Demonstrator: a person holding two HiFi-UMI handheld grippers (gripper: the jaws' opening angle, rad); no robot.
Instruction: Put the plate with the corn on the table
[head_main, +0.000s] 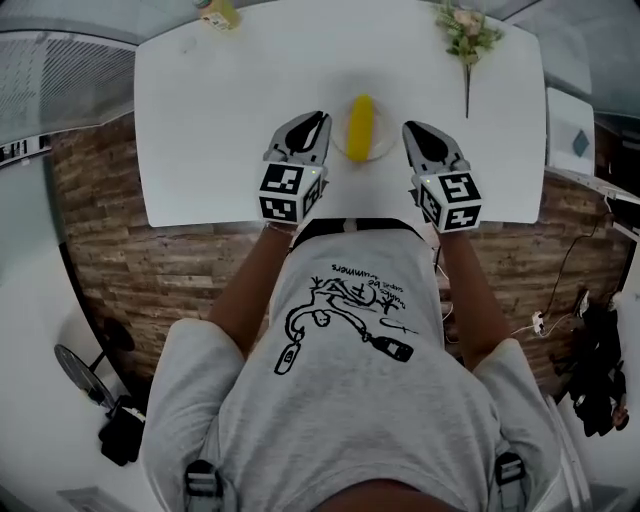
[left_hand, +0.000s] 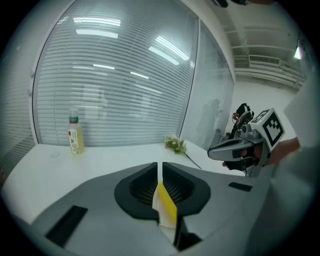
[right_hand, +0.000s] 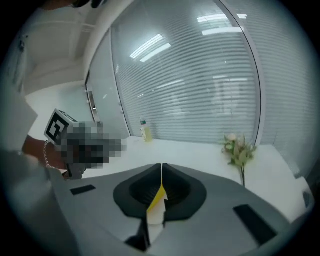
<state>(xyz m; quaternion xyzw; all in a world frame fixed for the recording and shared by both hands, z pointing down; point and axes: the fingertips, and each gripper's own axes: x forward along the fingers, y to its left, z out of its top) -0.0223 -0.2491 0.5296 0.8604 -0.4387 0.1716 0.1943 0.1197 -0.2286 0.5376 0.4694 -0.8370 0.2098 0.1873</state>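
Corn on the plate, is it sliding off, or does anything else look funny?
Nothing stands out. The corn lies in the middle of the plate, and the left claw and right claw each pinch one side of the plate's rim. The bottle stands upright on the table, and nothing is spilled.

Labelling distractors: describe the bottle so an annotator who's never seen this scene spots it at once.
Start at the white table in front of the person. At its far left corner stands a small bottle of yellow liquid. Unlike the flower sprig at the far right corner and the corn nearer the person, it stands upright and carries a label.
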